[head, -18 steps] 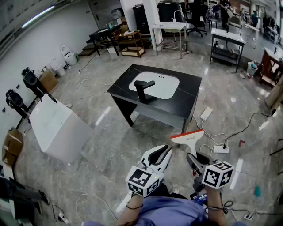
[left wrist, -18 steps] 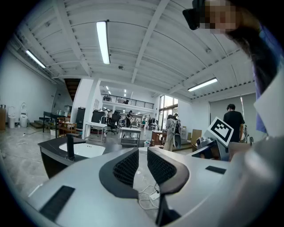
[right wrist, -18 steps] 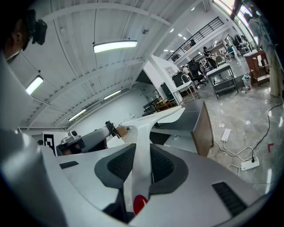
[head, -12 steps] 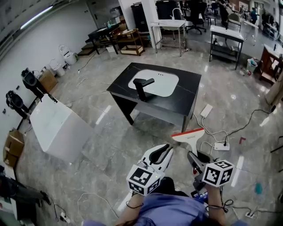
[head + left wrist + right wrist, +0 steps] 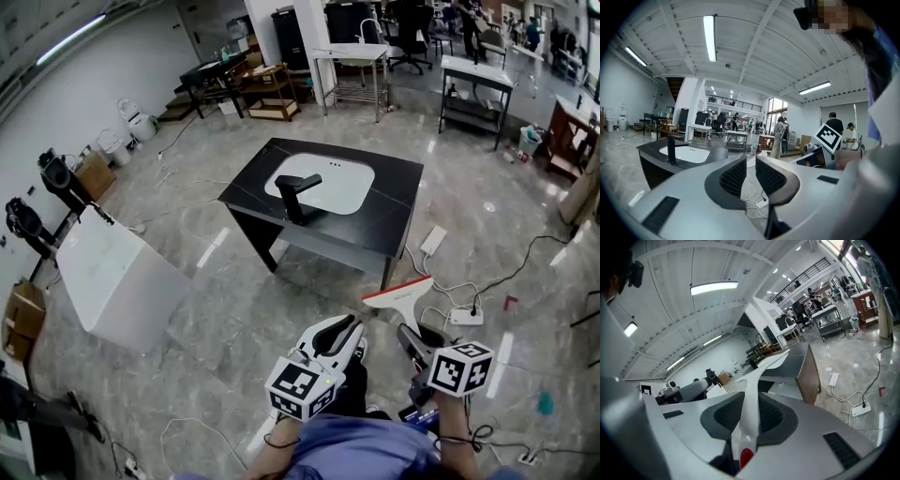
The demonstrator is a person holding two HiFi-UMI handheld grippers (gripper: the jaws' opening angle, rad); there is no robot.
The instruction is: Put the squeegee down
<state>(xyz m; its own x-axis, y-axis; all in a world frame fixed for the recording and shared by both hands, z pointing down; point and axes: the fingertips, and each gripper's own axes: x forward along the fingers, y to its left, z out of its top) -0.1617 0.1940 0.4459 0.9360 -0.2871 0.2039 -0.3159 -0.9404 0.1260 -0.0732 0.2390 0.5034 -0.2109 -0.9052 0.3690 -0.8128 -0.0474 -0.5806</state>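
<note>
In the head view the squeegee (image 5: 401, 298), white with an orange blade edge, sticks up and forward from my right gripper (image 5: 413, 339), which is shut on its handle. The right gripper view shows the white handle (image 5: 749, 394) pinched between both dark pads, the blade end (image 5: 774, 360) pointing at the table. My left gripper (image 5: 348, 330) floats beside it to the left, shut with only a thin slit between its pads (image 5: 733, 177) and nothing in it. Ahead stands a black table (image 5: 394, 220) with a white sink (image 5: 330, 185) and a black faucet (image 5: 292, 195).
Both grippers hang over a grey marble floor, short of the table. Cables and a power strip (image 5: 466, 317) lie on the floor at right. A white slanted panel (image 5: 117, 281) stands at left, with tripods (image 5: 56, 171) behind it. Benches and shelves fill the back.
Both grippers keep about the same place and grip. The whole view has drifted a little, so the table sits slightly further left in the picture.
</note>
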